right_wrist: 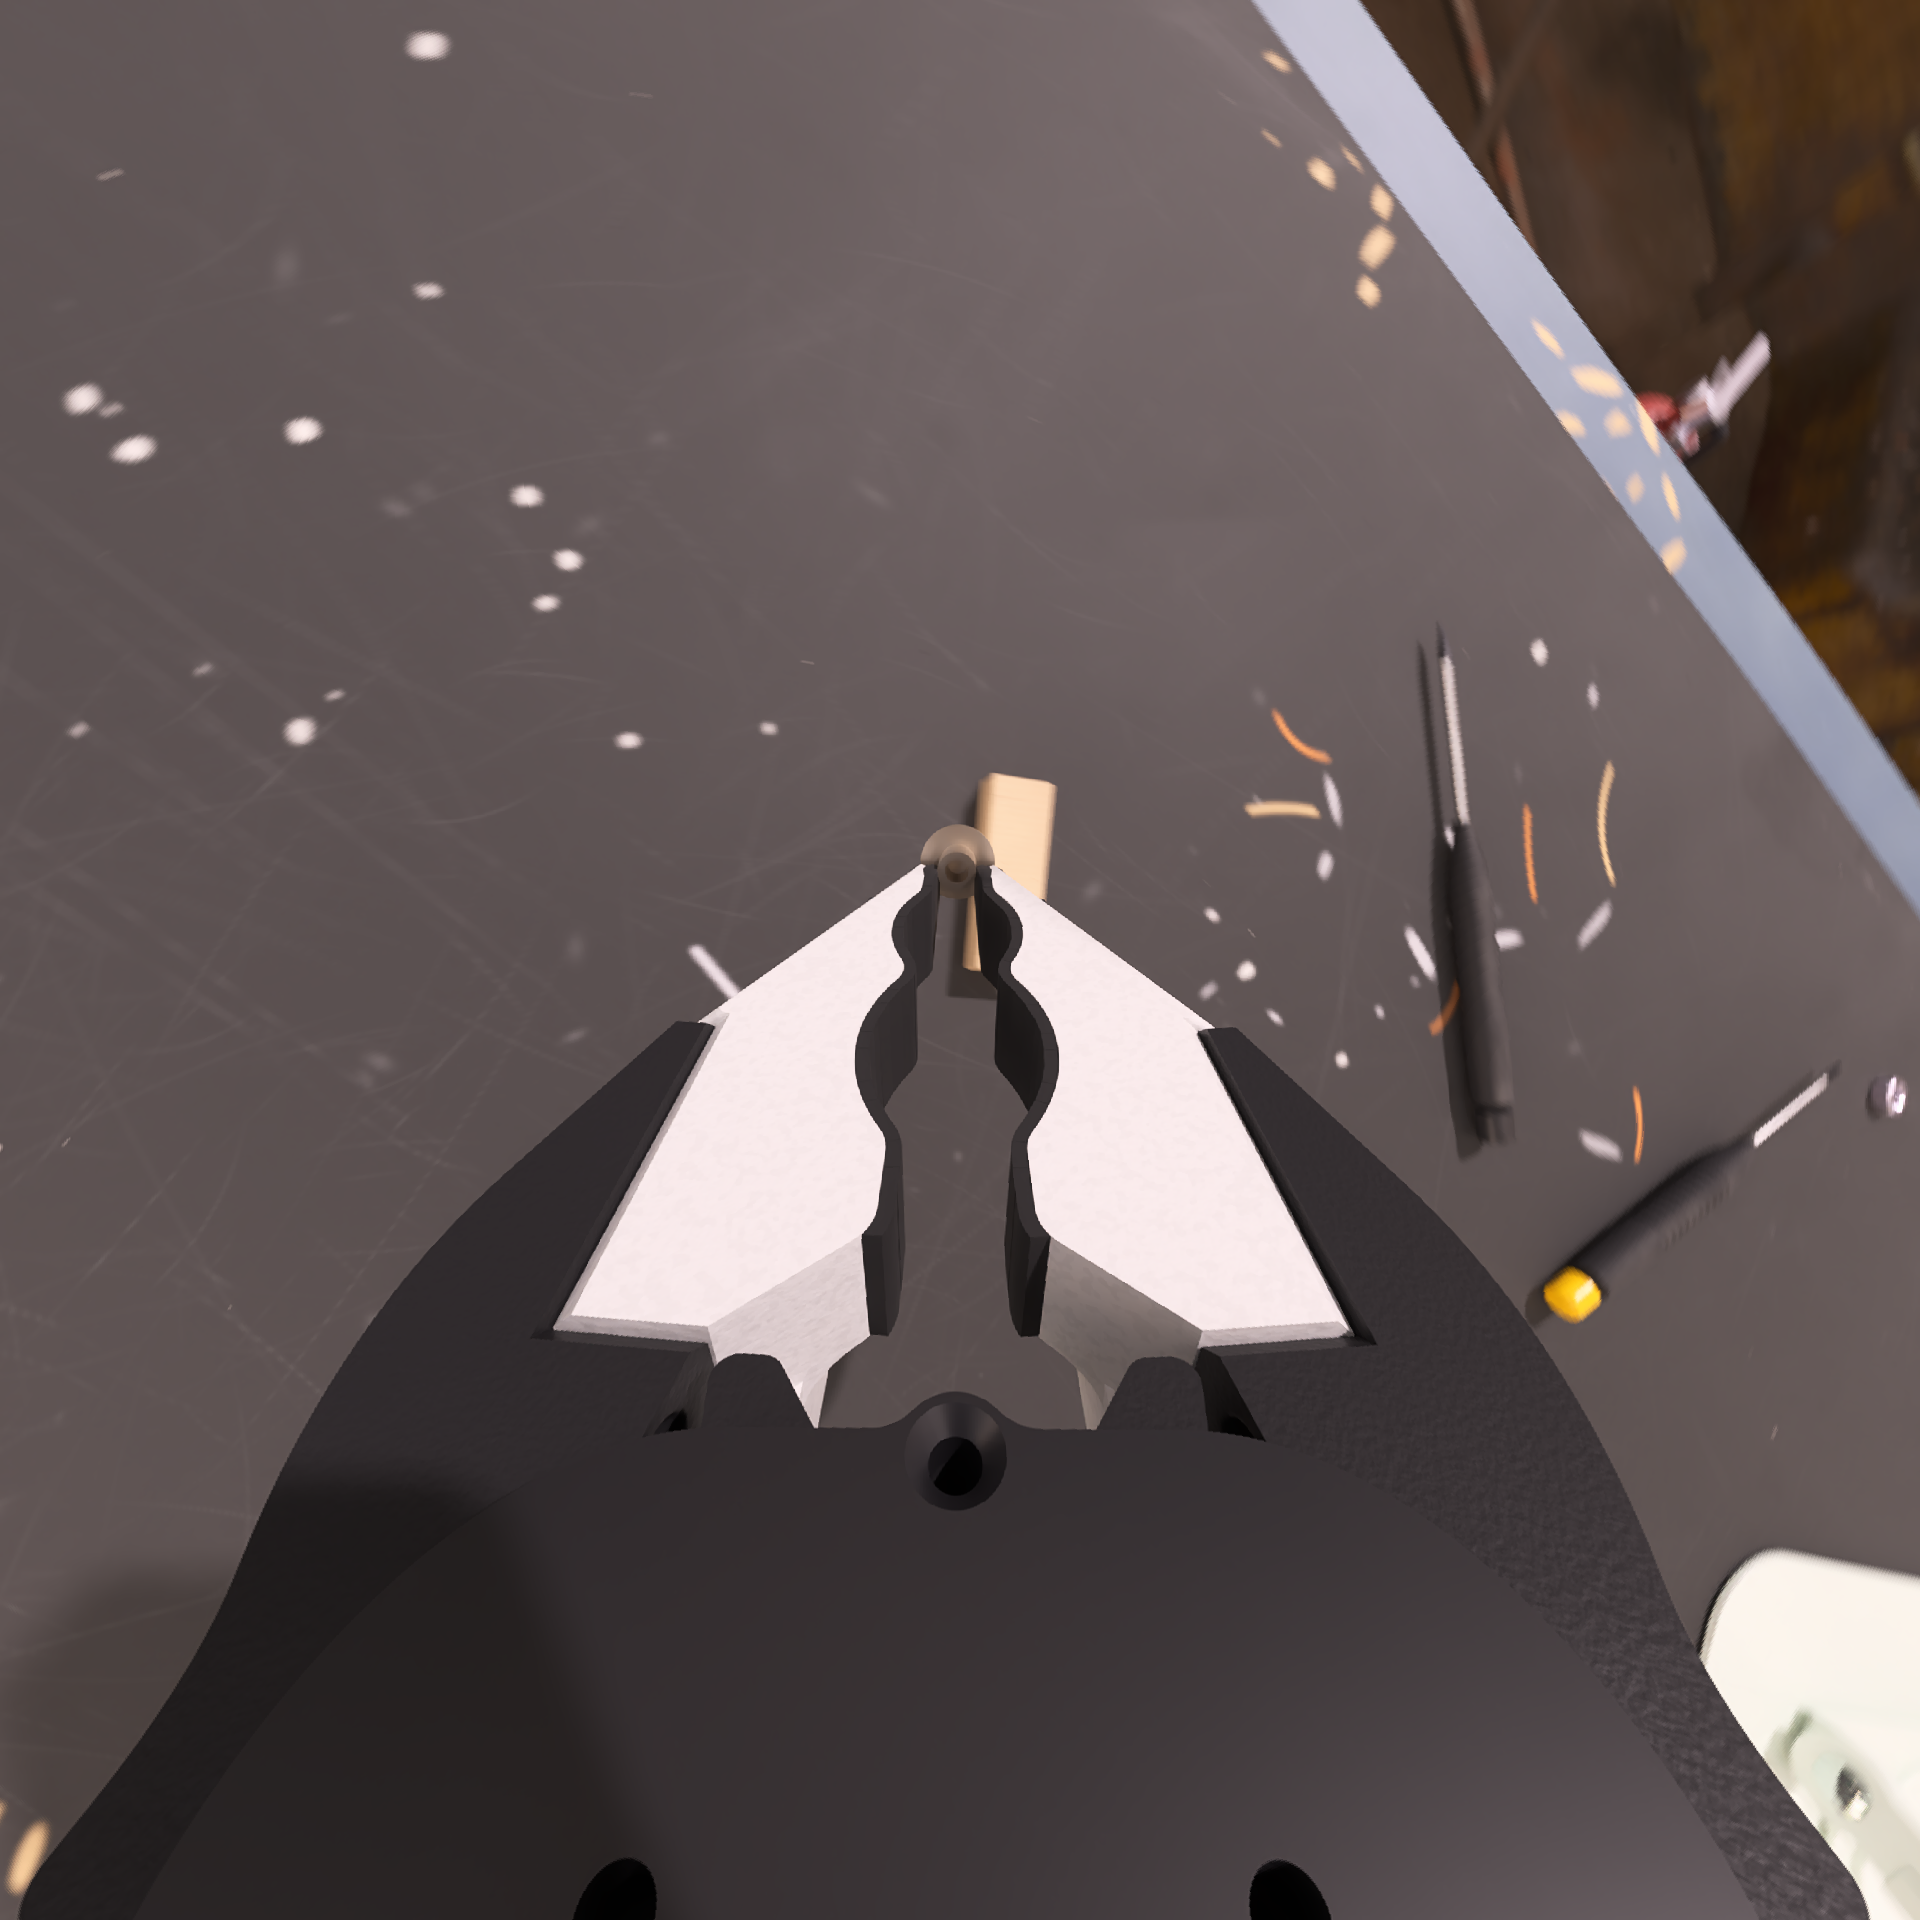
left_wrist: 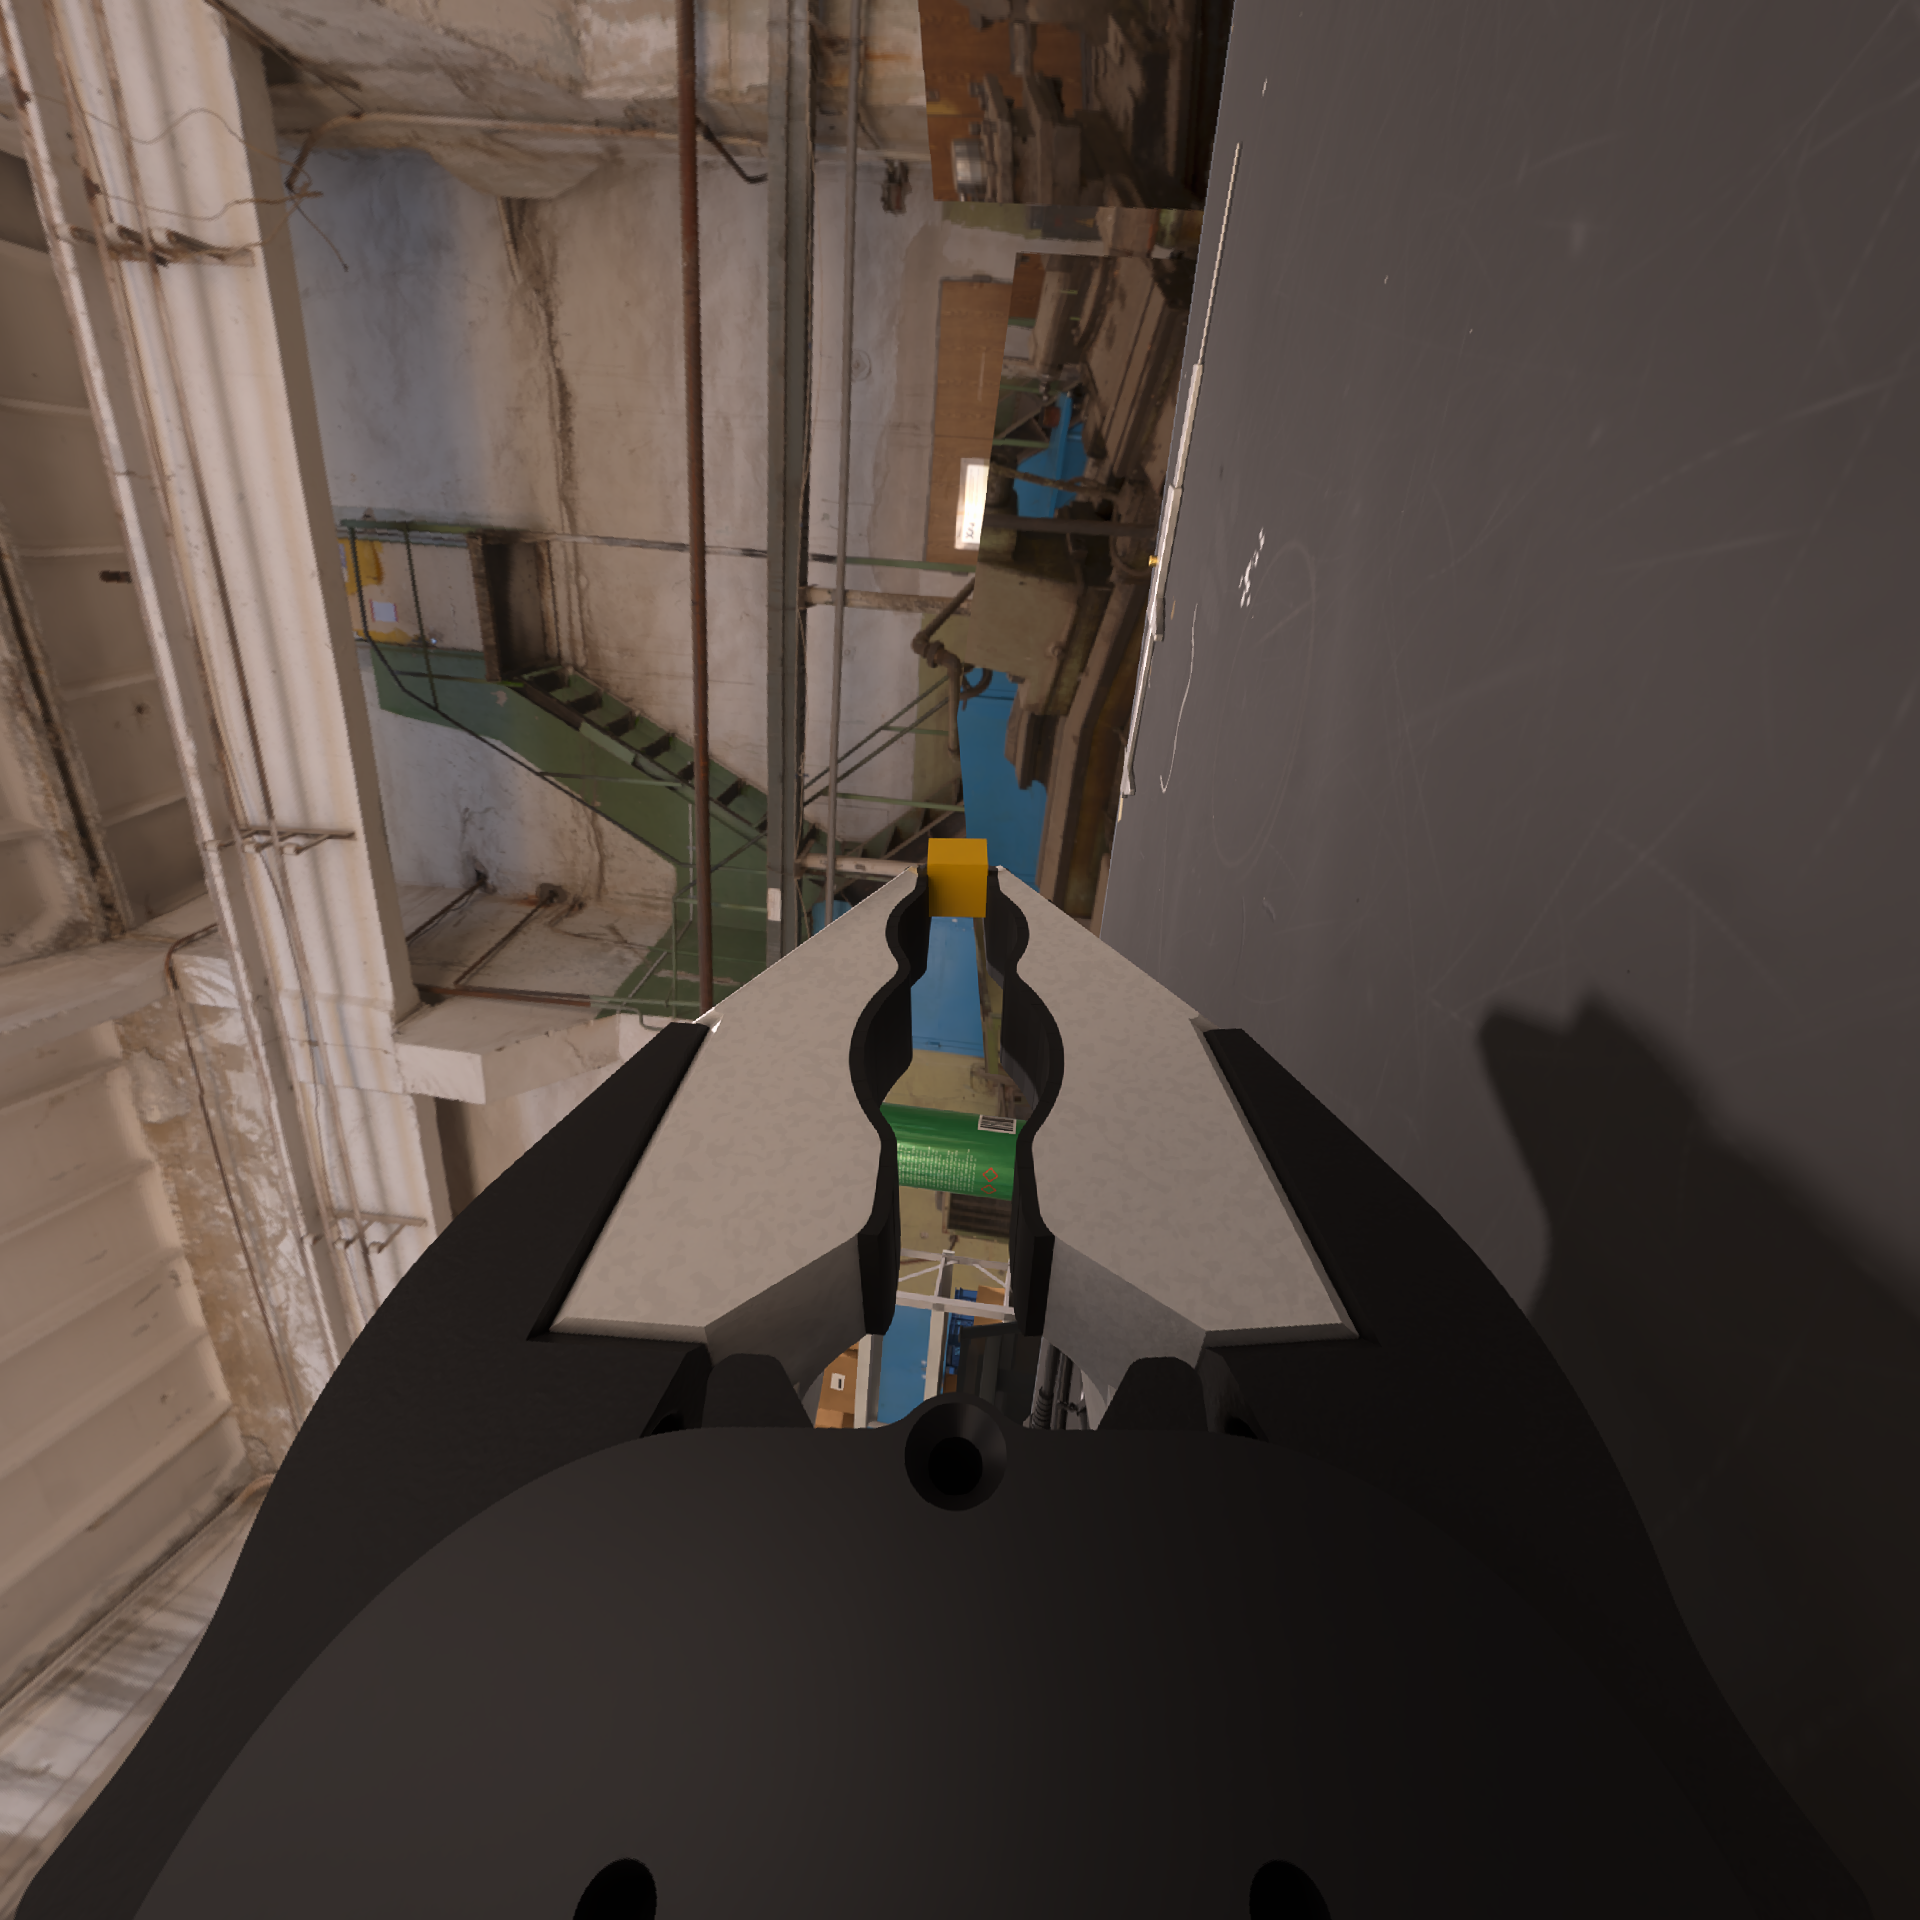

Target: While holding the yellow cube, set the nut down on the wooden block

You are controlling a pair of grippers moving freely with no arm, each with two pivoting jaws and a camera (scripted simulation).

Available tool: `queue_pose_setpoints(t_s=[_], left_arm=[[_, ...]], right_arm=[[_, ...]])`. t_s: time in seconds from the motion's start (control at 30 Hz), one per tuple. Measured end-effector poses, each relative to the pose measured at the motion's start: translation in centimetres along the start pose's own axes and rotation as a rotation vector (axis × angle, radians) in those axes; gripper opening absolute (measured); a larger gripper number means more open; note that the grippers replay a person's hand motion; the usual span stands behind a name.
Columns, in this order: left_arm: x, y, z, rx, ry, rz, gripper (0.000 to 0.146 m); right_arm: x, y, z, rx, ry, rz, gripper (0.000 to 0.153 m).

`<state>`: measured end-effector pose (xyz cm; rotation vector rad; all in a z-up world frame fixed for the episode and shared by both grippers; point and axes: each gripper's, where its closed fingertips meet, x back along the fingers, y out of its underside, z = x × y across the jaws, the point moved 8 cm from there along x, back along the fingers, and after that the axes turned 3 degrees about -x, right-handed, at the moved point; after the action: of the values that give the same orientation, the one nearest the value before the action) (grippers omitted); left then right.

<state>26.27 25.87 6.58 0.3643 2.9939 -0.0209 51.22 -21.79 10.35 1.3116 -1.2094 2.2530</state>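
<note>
I have one nut pinched in my right gripper, hovering just before the one wooden block.
My left gripper is clamped on the one yellow cube.

We see a matt yellow cube between pale, speckled fingers; beyond our other fingers, a dull metal nut, pale wooden block, scratched matt tabletop.

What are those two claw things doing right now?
The left gripper is pinching a yellow cube at its fingertips, up off the dark table. The right gripper holds a small nut over the table, just in front of a wooden block. The nut is not on the block yet.
</note>
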Motion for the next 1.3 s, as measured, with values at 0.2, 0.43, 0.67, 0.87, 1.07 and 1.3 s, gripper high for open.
queue_pose_setpoints(t_s=[0.2,0.43,0.67,0.87,1.07,1.3], left_arm=[[0.0,0.0,0.0,0.0,0.002,0.002,0.009],[0.0,0.0,0.0,-0.003,0.003,0.0,0.009],[0.0,0.0,0.0,0.0,0.005,0.001,0.009],[0.0,0.0,0.1,-0.001,0.008,0.002,0.009],[0.0,0.0,0.1,-0.002,0.008,0.001,0.009],[0.0,0.0,0.1,-0.001,0.01,0.003,0.009]], right_arm=[[-0.1,0.5,2.4,-0.159,-0.014,-0.079,0.007],[-1.3,0.0,2.6,-0.248,-0.099,-0.118,0.007],[-1.8,-0.3,2.5,-0.206,-0.115,-0.151,0.007],[-2.2,-0.2,2.3,-0.152,-0.104,-0.174,0.007],[-2.3,-0.2,2.4,-0.153,-0.095,-0.172,0.01],[-1.3,-0.2,2.6,-0.27,-0.271,-0.102,0.018]])
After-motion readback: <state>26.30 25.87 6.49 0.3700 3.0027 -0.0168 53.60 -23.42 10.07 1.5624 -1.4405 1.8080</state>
